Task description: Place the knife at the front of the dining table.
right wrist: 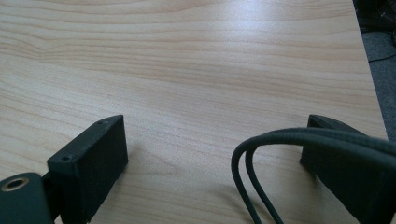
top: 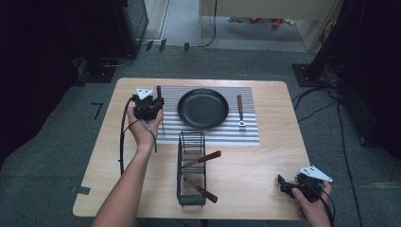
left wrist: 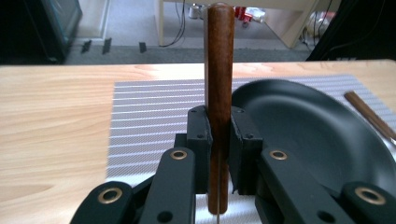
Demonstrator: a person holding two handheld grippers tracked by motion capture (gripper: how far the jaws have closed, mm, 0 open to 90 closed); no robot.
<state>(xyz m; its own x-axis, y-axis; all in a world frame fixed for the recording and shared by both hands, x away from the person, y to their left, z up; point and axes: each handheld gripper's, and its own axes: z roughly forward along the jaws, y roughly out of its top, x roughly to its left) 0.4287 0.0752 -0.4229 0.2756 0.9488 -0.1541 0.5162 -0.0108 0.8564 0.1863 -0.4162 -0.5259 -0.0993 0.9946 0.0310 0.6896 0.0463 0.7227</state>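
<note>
My left gripper (top: 157,102) is shut on the brown wooden handle of a utensil (top: 159,91), over the left edge of the striped placemat (top: 250,135). In the left gripper view the jaws (left wrist: 219,126) clamp the handle (left wrist: 219,56), which points away from the camera; a thin metal shaft shows below it. The black round pan (top: 203,108) lies just right of that gripper on the mat. A wooden-handled fork (top: 240,112) lies right of the pan. My right gripper (top: 283,184) rests open at the table's front right corner, nothing between its jaws (right wrist: 217,135).
A black wire basket (top: 180,165) stands at the front middle of the wooden table (top: 274,156), holding two wooden-handled utensils (top: 204,158). A cable (right wrist: 252,172) loops across the right gripper view. Grey carpet, black stands and cables surround the table.
</note>
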